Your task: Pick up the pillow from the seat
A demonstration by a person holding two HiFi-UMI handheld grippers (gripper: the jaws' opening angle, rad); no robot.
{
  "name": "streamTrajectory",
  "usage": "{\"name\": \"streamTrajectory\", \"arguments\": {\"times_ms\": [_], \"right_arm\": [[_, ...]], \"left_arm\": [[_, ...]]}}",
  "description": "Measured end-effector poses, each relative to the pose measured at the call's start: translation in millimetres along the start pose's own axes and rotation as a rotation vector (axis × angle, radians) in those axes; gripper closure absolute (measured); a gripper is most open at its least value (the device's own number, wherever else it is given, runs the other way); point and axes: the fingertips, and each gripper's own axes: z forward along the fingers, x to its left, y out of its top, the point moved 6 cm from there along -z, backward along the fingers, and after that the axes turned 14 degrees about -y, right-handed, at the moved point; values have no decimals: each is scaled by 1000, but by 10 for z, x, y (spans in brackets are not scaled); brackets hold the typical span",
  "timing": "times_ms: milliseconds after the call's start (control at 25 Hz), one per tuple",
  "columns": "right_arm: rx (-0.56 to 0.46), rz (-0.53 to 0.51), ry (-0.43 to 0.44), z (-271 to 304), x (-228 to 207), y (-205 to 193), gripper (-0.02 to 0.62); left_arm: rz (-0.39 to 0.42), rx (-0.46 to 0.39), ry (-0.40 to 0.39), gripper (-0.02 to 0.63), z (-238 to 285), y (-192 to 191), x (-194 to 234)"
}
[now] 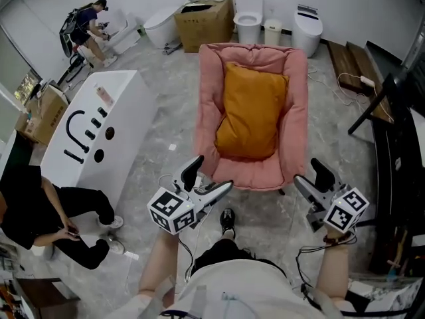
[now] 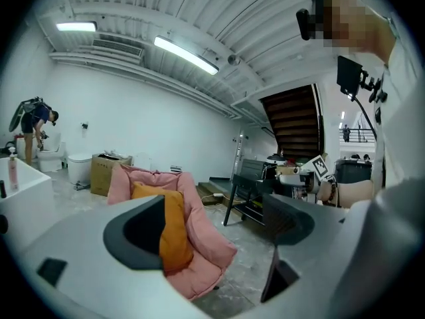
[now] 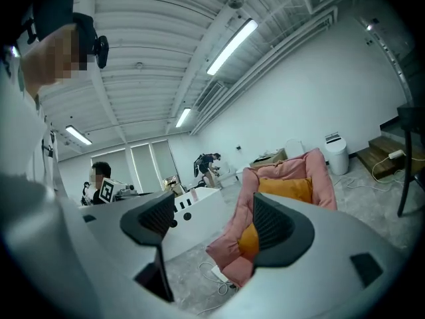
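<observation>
An orange pillow [image 1: 251,111] lies lengthwise in a pink padded seat [image 1: 207,98] ahead of me. My left gripper [image 1: 214,173] hovers just off the seat's near left corner, jaws open and empty. My right gripper [image 1: 311,175] is off the near right corner, also open with nothing between its jaws. In the left gripper view the pillow [image 2: 174,234] and seat [image 2: 206,244] show past the left jaw, well beyond the gripper [image 2: 212,228]. In the right gripper view the pillow [image 3: 285,190] rests in the seat [image 3: 242,211] behind the right jaw of the gripper [image 3: 212,221].
A white bathtub-like unit [image 1: 99,125] stands left of the seat, with a person in black [image 1: 40,205] sitting beside it. A cardboard box [image 1: 204,22] and toilets [image 1: 249,15] line the far wall. A dark rack [image 1: 392,145] stands at the right.
</observation>
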Motion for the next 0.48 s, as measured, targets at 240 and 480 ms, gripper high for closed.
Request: {"name": "streamTrajectory", "arguments": {"times_ms": [240,480], "right_arm": [[4,35,-61,611,-339,123,224],[10,73,-123,1191,-516,201,216]], "left_arm": [[-32,45,-27,127,359,25,740],[-93,113,-69,95,537,-3,1493]]}}
